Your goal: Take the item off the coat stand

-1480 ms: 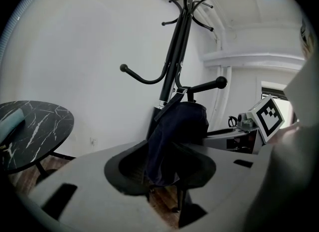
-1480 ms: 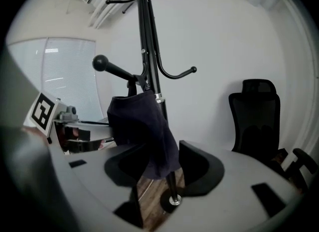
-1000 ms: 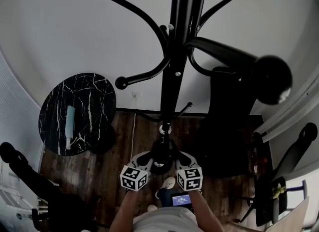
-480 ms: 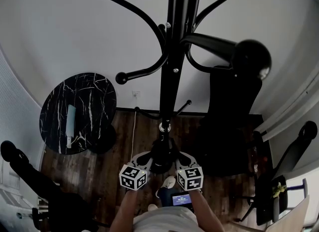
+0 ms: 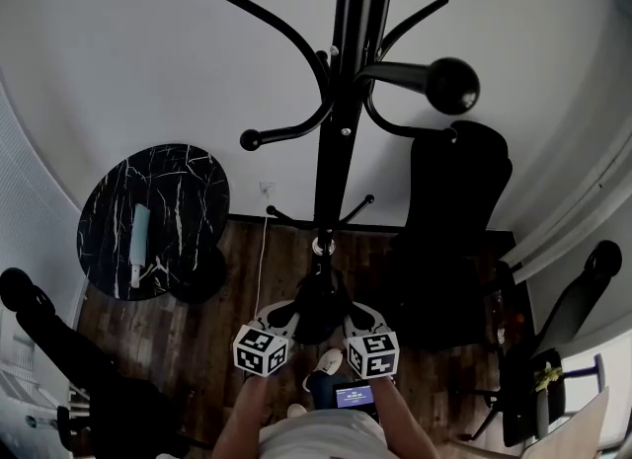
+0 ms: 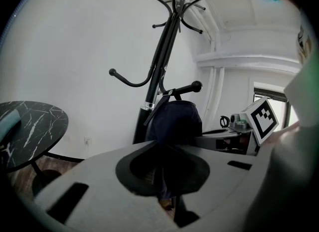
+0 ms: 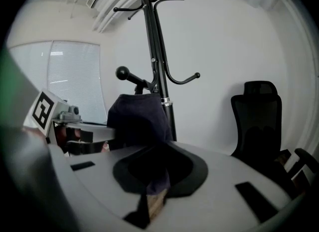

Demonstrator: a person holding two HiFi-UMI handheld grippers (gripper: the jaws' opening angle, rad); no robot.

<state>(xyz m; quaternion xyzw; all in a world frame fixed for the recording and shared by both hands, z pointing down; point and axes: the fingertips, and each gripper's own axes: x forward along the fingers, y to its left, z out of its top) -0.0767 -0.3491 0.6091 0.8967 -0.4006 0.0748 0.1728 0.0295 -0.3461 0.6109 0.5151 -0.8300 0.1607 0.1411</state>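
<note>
Low in front of the coat stand (image 6: pixel 160 61), between our two grippers, sits the dark cloth item (image 6: pixel 174 121), a soft, cap-like bundle. Our left gripper (image 6: pixel 167 186) has its jaws nearly together, pinching a fold of it, and our right gripper (image 7: pixel 152 191) pinches the opposite edge likewise. We judge it light, limp and unbreakable. It will sag and could slip from shallow pinches, so deep holds on the hem suit best. Whether it has cleared its hook we cannot tell.
</note>
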